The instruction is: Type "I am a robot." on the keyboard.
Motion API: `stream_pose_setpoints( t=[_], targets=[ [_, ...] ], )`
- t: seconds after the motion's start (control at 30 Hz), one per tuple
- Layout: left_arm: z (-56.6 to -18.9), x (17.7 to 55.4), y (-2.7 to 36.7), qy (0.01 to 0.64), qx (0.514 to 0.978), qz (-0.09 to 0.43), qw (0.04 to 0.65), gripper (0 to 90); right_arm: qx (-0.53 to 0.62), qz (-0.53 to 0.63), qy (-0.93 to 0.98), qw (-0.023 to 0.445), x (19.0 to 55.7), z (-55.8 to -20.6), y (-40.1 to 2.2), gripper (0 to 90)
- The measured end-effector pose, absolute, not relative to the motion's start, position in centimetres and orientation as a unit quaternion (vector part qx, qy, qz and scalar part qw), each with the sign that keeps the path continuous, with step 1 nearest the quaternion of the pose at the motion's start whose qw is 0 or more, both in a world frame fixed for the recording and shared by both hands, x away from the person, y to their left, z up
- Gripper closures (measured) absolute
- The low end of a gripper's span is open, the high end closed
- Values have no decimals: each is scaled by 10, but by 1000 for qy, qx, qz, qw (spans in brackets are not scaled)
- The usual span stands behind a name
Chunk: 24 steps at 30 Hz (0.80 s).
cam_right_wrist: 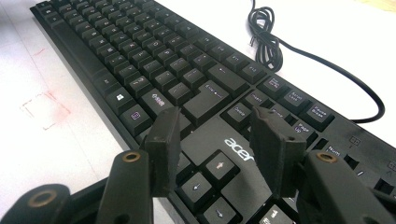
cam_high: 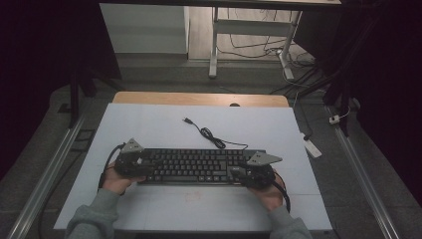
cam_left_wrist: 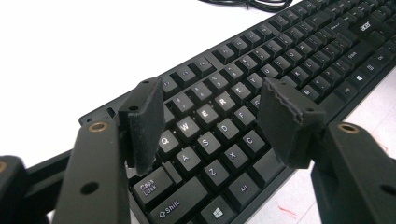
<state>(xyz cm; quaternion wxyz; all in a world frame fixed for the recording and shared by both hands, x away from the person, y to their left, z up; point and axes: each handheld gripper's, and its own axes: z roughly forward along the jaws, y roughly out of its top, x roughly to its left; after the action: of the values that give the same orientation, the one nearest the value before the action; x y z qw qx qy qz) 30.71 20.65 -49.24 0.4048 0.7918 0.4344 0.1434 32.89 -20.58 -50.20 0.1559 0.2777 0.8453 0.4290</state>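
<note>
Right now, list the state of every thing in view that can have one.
keyboard: flat on the table, keys up
cable: loosely coiled behind the keyboard, plug end lying free
left gripper: open, over the keyboard's left end
right gripper: open, over the arrow keys

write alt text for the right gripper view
The right gripper hovers with its jaws open over the arrow-key end of a black keyboard, which lies on a white table. The keyboard's coiled black cable trails off behind it.
</note>
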Motion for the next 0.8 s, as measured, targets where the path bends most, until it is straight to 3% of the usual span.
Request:
stream_pose_setpoints(
  t=[0.8],
  targets=[
    [-493, 307, 202, 425, 799, 139, 402, 359, 268, 442, 842, 152, 328, -497, -196, 532]
  ],
)
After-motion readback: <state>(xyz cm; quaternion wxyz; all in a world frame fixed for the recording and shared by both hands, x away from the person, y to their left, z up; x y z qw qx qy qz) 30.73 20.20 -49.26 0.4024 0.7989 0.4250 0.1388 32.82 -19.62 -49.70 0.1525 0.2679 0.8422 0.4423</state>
